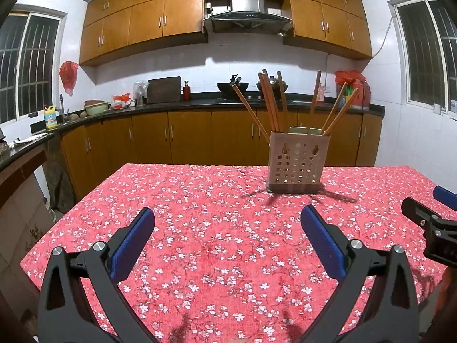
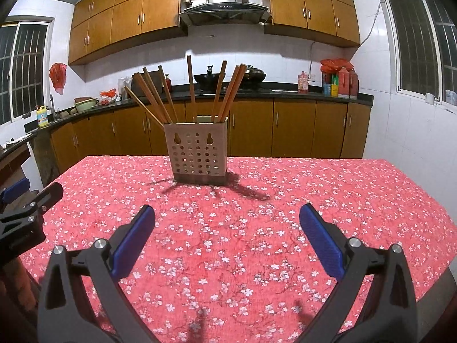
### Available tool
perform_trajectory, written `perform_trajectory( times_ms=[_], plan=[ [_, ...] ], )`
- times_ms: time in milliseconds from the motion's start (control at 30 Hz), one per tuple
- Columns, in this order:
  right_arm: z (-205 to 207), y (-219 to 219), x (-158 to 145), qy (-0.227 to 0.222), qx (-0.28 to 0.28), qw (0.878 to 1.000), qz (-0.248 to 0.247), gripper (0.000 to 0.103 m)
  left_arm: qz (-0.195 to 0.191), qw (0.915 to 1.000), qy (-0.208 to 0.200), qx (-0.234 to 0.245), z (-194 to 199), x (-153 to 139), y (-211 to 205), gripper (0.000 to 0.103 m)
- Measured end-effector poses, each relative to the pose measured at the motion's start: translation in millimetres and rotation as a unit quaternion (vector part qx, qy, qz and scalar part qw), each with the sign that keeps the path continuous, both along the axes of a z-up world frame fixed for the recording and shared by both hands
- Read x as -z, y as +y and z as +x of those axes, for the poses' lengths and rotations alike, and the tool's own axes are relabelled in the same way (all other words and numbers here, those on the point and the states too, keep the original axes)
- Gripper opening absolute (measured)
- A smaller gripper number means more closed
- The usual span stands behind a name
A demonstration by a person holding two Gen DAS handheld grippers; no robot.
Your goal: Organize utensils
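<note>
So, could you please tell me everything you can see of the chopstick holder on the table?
The chopstick holder is a beige, box-shaped caddy, its front wall perforated with round holes and two keyhole slots, on a darker base. It stands upright on the red floral tablecloth, casting shadows. Brown chopsticks fan out of its open top. Neither gripper touches it.

Perforated holder upright on table, chopsticks splayed inside
</note>
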State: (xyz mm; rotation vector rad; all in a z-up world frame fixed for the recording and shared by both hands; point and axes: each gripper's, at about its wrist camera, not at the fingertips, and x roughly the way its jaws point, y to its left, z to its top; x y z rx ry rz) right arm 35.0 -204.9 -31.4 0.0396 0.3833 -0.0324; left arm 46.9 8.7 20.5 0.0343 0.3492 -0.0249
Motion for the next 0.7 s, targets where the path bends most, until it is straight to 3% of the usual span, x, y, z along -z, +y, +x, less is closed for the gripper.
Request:
perform_trajectory(
  times_ms=[700],
  plan=[
    [0.0, 0.0, 1.2, 0.001, 0.001, 1.000, 0.004, 0.099, 0.000, 1.0000, 0.002, 0.008, -0.6, 1.7, -3.0, 0.101]
  ],
)
